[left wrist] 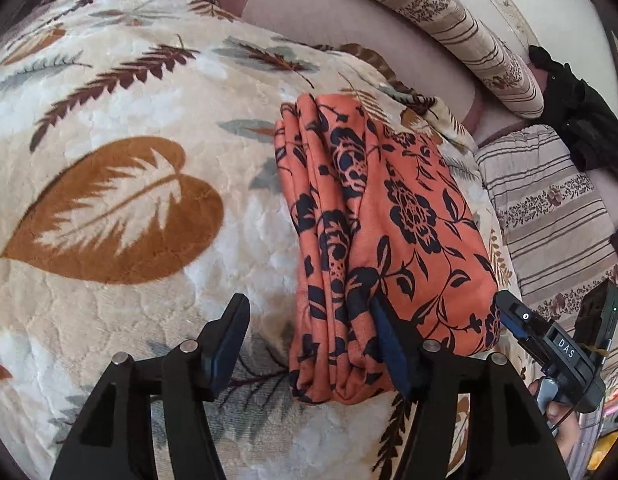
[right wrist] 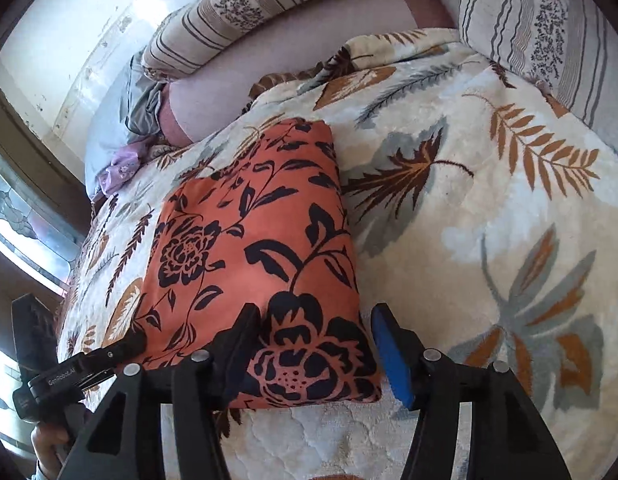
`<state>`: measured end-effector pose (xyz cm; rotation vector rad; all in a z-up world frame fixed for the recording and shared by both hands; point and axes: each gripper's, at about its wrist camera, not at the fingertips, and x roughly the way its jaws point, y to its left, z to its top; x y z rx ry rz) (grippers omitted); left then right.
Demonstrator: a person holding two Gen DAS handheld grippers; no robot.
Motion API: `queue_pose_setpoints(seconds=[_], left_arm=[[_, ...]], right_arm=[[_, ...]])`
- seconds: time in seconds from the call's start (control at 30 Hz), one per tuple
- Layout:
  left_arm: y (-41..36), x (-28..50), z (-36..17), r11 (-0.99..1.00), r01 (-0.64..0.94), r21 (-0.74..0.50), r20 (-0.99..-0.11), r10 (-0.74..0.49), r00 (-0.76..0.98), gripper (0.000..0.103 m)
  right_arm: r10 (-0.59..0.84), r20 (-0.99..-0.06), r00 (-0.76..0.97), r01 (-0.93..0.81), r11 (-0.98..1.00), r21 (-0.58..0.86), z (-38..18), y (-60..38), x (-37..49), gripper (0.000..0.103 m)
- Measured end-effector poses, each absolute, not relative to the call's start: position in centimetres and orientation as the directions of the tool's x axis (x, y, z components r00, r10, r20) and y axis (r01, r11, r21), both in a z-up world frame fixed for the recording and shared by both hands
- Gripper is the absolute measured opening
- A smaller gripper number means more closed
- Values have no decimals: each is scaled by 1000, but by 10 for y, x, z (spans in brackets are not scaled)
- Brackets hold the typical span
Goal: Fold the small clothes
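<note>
An orange garment with a dark floral print [left wrist: 389, 232] lies folded into a thick, layered bundle on a cream blanket patterned with brown and grey leaves [left wrist: 121, 128], which covers a bed. The left tool [left wrist: 309, 344] stands with its jaws spread wide, one finger over the bare blanket beside the garment and the other, blue-padded, resting at the garment's near edge, gripping nothing. The right tool [right wrist: 317, 352] is likewise spread apart, its two fingers straddling the near corner of the garment [right wrist: 261, 264] without closing on it; whether the fingers touch the cloth cannot be told. Each tool shows at the edge of the other's view, held in a hand. Beyond the garment, striped and flower-printed pillows [left wrist: 465, 36] lie along the far side of the blanket, a lilac cloth [right wrist: 121, 168] sits crumpled past the garment's far end near a pale wall [right wrist: 81, 36], and a black cloth [left wrist: 581, 120] lies behind the pillows.
</note>
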<state>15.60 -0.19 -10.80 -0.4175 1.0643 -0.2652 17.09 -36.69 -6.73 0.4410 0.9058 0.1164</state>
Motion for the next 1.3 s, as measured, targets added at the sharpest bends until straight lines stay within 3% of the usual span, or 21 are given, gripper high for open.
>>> queue_pose_setpoints(seconds=[0.1,0.17,0.33,0.43,0.5,0.57,0.63,0.8,0.97,1.3], left_arm=[[0,149,-94,904,6,-427,-777,-370,509,68],[0,143,-90,915,-2,-404,-784,-345,516,77],[9,122,-80,935,-1,-355,-782,-296,549,80],[16,112,-77,935,-21,-355,-783,-285,552,80],[20,104,-73,940,-38,-338,-787,-260,560,80],[21,97,-66,945,-43,-325,-780,-242,577,80],[21,88,-56,953,-48,-299,-776,-214,594,80],[18,60,-29,986,-47,-161,-727,-87,681,90],[6,41,-15,994,-44,-99,-695,-37,718,90],[-23,21,-30,1000,-8,24,-750,23,660,91]], right_arm=[[309,-731,608,98,885,455,-75,-366,175,71],[327,-837,439,18,928,372,-102,-341,188,71],[233,-776,586,94,932,350,-69,-342,167,71],[254,-712,654,41,928,369,-44,-332,160,72],[302,-696,652,-18,923,384,-37,-319,162,78],[379,-722,579,-72,906,418,-51,-302,172,86],[363,-793,490,-43,918,393,-79,-293,182,86],[320,-754,573,-40,931,364,-57,-280,146,86],[262,-727,635,-140,964,226,-36,-250,99,88],[238,-767,596,-165,971,173,-71,-246,58,91]])
